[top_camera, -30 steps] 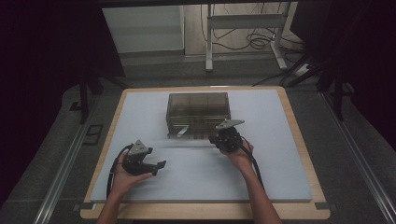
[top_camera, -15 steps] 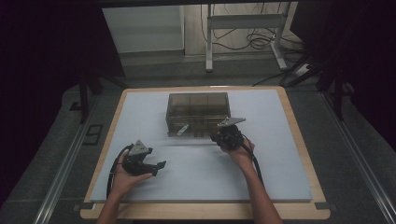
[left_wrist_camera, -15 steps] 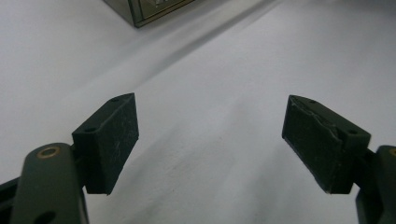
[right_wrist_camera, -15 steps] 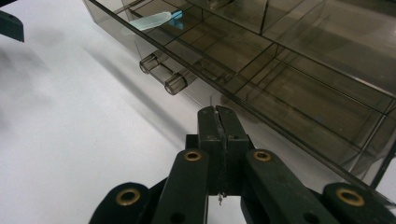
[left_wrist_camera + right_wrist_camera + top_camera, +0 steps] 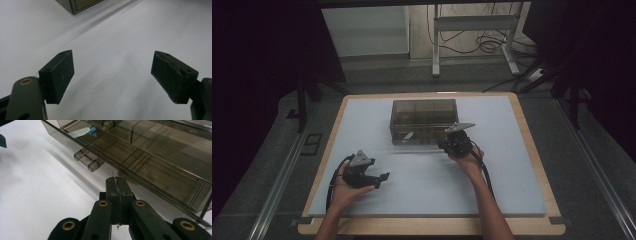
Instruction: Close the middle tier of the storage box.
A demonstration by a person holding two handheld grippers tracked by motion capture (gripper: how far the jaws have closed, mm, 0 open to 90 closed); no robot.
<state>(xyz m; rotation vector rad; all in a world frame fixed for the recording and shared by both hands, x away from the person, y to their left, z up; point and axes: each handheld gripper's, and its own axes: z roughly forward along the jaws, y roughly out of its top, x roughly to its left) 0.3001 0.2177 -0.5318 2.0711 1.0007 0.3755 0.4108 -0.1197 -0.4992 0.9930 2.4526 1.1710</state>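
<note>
**Smoked drawer box stands mid-table, right gripper pinched shut at its front**

The smoked plastic box (image 5: 424, 120) stands on the pale mat (image 5: 512, 180), toward the far middle of the wooden-rimmed table (image 5: 532, 150). It is see-through and brownish, with low drawers stacked inside. From the right gripper view the near face of the box runs slantwise across the top, and a clear tubular drawer handle (image 5: 86, 161) sticks out from the front toward the mat. Inside the top drawer, at the left end, lies a small pale blue piece (image 5: 81, 131); what it is I cannot tell.

The right gripper (image 5: 456, 142) sits at the near right corner of the box, held in the person's right hand (image 5: 469, 159), with its grey three-cornered plate tipped up. Its jaws are pressed tight together, pad against pad, and the tips (image 5: 117, 181) point at the lower front edge of the box, just right of the handle. A thin hair-like strand seems caught along the seam between the pads; I cannot make out whether the tips touch the box.

The left gripper (image 5: 382, 177) rests low over the mat, near and to the left, well apart from the box, cradled in the left hand (image 5: 343, 187). Its jaws are spread wide, with only bare mat between the pads (image 5: 60, 75). A corner of the box shows at the far edge of that view.
</note>
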